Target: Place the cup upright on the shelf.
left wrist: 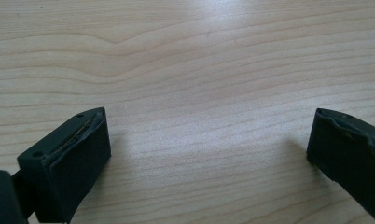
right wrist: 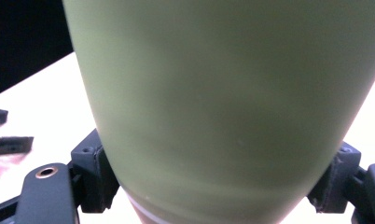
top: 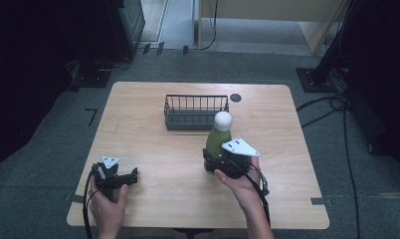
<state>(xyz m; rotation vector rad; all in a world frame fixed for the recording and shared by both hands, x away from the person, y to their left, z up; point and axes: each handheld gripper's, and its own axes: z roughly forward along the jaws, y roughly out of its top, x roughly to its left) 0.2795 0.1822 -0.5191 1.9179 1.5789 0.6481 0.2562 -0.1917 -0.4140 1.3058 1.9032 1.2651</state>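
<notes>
A green bottle (top: 218, 141) with a round white cap (top: 223, 120) stands upright near the table's middle right. My right gripper (top: 228, 164) is shut on its lower body. Up close, the green bottle (right wrist: 223, 102) sits wedged between the two black pads (right wrist: 94, 175), one on each side. My left gripper (top: 122, 178) rests low over the front left of the table, held in a hand. Its jaws stand wide apart over bare wood, as the left gripper (left wrist: 209, 154) has nothing between them.
A dark wire basket (top: 196, 112) stands behind the bottle toward the back of the wooden table (top: 153, 149). A small dark round disc (top: 235, 97) lies to the right of the basket. Cables and equipment legs crowd the floor around the table.
</notes>
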